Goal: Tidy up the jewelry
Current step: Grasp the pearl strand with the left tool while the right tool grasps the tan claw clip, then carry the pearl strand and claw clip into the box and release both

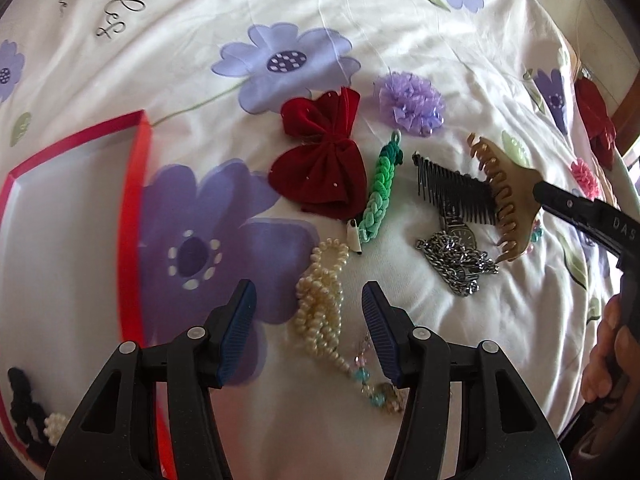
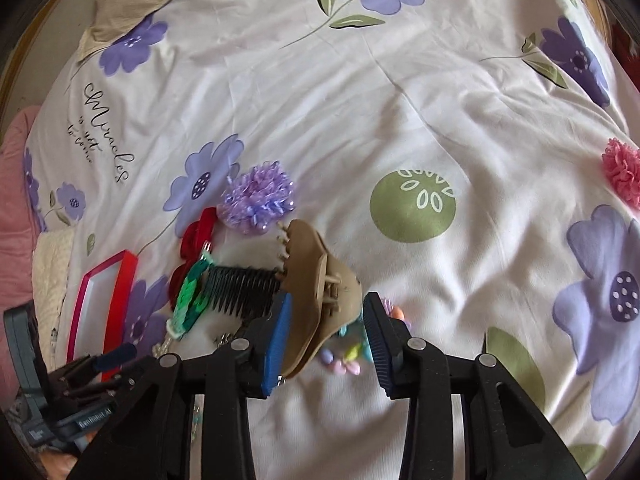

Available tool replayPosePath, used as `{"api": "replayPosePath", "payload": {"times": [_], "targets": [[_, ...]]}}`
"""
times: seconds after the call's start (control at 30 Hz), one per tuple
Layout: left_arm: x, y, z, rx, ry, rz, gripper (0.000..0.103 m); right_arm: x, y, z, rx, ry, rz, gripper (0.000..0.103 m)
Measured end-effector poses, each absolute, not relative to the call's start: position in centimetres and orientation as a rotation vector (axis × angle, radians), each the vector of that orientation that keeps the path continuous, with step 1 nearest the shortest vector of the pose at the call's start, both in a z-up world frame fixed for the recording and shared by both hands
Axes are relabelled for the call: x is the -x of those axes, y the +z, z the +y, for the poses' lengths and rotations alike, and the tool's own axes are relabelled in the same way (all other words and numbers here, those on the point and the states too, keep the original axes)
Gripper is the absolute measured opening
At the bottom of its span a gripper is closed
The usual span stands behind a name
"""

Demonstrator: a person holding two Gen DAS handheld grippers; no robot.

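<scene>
Your right hand-held gripper (image 2: 326, 340) has the tan claw clip (image 2: 316, 280) between its pads, though they stand wide: the left pad touches the clip's shell while the other looks clear of it, so I judge you are closing on it, not yet pinching. The clip lies on the bed (image 2: 400, 100), teeth toward the black comb (image 1: 448, 188), which it overlaps. That reach makes sense if the clip is bound for the red-rimmed tray (image 1: 136, 184) at the left, where a black hair tie (image 1: 24, 412) and a small cluster of pearls (image 1: 54, 426) already lie. Your left hand-held gripper (image 1: 308, 334) hangs spread above the pearl necklace (image 1: 320, 300), likely lined up for the next pick. Around these, one each: a red velvet bow (image 1: 320, 160), a green braided band (image 1: 378, 192), a purple pompom (image 1: 410, 104), a silver chain (image 1: 460, 260) heaped against a wristwatch (image 1: 458, 230), a beaded string (image 1: 372, 380) trailing from the pearls, and a pink pompom (image 2: 624, 176) well apart. Pastel beads (image 2: 344, 362) peek from under the clip; whether they are one bracelet or several I cannot tell. A second red piece (image 1: 596, 120) sits at the far right edge.
</scene>
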State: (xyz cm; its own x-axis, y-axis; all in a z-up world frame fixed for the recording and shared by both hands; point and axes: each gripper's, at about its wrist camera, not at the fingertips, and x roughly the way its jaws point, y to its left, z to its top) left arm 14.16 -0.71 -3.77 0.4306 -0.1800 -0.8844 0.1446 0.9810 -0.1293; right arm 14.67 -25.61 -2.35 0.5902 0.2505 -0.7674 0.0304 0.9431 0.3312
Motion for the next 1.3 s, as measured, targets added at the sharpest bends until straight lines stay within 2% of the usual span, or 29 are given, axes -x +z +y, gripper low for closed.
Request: {"api": "replayPosePath", "payload": {"times": [0.1, 0.17, 0.2, 0.3, 0.37, 0.87, 1.3], "targets": [[-14.4, -4.6, -1.3, 0.018, -0.216, 1.122, 0.038, -15.3, -2.9, -25.2, -0.320, 0.131, 0.948, 0.025], [-14.3, -5.0, -1.6, 0.001, -0.224, 1.128, 0.021, -15.5, -3.2, -24.9, -0.313, 0.133, 0.951, 0.018], [-14.3, -5.1, -1.6, 0.001, -0.230, 1.131, 0.021, -15.4, -3.2, -24.8, -0.310, 0.134, 0.945, 0.018], [-14.0, -4.9, -1.5, 0.007, -0.237, 1.119, 0.019, -15.2, -2.7, -24.5, -0.275, 0.113, 0.926, 0.004], [-13.6, -4.3, -1.3, 0.007, -0.240, 1.104, 0.016, -14.8, -2.2, -24.6, -0.280, 0.119, 0.918, 0.005], [-9.7, -0.4, 2.2, 0.098, -0.244, 1.017, 0.016, -10.7, 0.8, -22.0, -0.328, 0.246, 0.884, 0.005], [-6.8, 1.9, 9.4, 0.179, -0.141, 0.947, 0.016, -10.0, 1.6, -13.6, -0.276, 0.420, 0.912, 0.005]]}}
